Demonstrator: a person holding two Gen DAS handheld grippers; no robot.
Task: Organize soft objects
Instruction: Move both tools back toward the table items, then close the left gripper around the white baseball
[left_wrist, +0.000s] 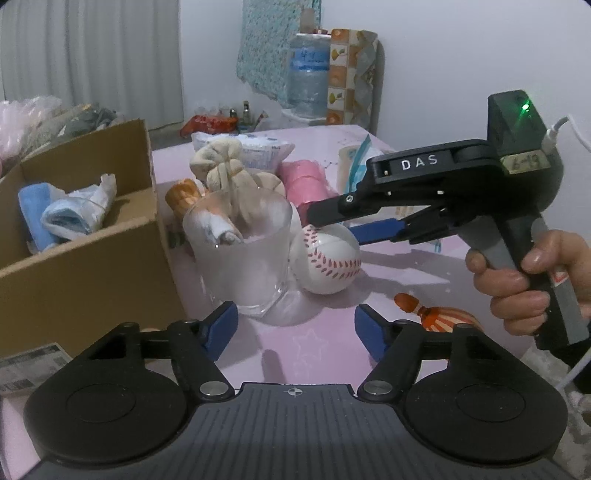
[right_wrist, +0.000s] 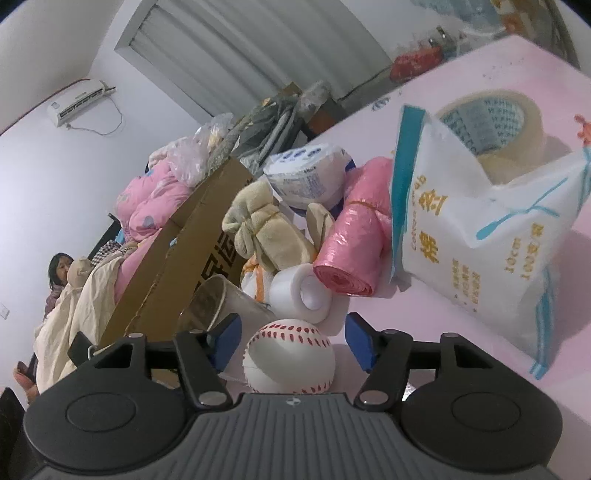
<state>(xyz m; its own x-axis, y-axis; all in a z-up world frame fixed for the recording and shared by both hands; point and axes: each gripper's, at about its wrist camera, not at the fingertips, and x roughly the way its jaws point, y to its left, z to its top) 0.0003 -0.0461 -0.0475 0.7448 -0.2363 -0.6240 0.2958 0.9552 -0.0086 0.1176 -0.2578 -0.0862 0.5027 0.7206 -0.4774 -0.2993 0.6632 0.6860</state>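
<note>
Baseball (right_wrist: 289, 356) between open right hand-held gripper (right_wrist: 291, 341) fingers, glass (left_wrist: 242, 254) beside

A white ball (right_wrist: 289, 354) with red stitching, baseball-style, sits on the pink desk (left_wrist: 406, 266) just beside a frosted glass (left_wrist: 242, 254). Behind it lies a pink roll (right_wrist: 354, 236) bound with a rubber band, its open end facing forward. A beige plush cloth (right_wrist: 258, 229), tied into a bundle with thin bands, leans against the cardboard box (left_wrist: 85, 266); an orange-and-white rolled cloth (left_wrist: 184, 197) lies under it. Inside the box are a folded blue cloth (left_wrist: 35, 210) and a crumpled white-and-blue cloth (left_wrist: 79, 210). A white cotton-swab bag (right_wrist: 491, 236) stands tilted to the right of the pink roll
</note>
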